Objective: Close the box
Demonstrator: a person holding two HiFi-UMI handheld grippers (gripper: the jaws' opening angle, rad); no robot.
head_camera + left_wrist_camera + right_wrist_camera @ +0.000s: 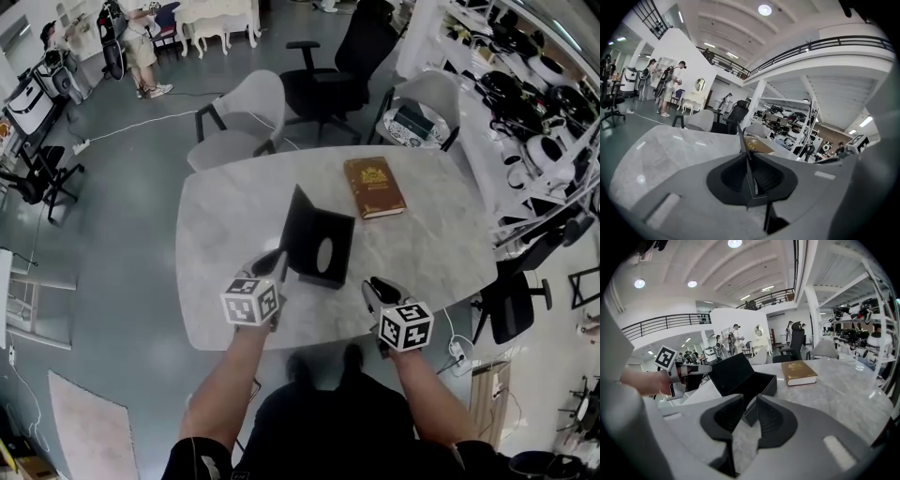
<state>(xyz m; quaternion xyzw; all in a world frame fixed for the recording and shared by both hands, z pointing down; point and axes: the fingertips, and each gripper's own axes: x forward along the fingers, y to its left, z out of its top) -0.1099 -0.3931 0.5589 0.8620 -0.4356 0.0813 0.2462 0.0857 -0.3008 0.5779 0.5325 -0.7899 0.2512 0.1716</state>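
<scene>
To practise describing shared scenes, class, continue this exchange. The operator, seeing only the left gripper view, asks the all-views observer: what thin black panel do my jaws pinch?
Observer: The box's raised lid; the left gripper grips its edge.
Operator: Where's the rest of it?
Observer: The base sits open on the table.
Operator: And my other hand?
Observer: The right gripper is open, empty, beside the base.
</scene>
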